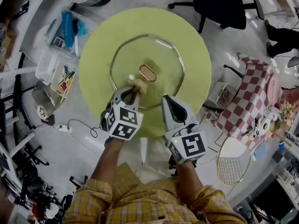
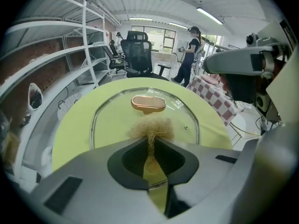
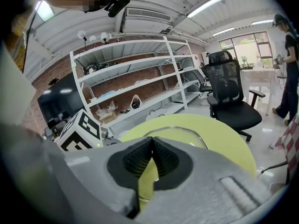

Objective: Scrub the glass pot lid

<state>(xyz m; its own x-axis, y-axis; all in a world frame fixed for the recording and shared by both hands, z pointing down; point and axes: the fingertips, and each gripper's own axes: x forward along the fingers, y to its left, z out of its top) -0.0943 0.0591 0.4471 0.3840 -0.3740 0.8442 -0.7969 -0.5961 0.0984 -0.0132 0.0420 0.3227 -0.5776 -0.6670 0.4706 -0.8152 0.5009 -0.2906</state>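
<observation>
We've the glass pot lid (image 1: 163,73) at table (image 1: 98,64) ctr. L gripper (image 1: 132,88) pinches tan scrubber (image 1: 138,85) onto it near knob (image 1: 147,72); R gripper (image 1: 169,101) pressed together, empty. Scrubbing prob. barely begun, most left.

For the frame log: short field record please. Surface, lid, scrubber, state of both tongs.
surface: round yellow-green table
lid: clear glass pot lid with metal rim, flat on the table, copper-coloured oval knob up
scrubber: tan fibrous scrub pad, on the glass near the knob
left tongs: shut on the scrub pad
right tongs: shut, empty, by the lid's near rim
</observation>
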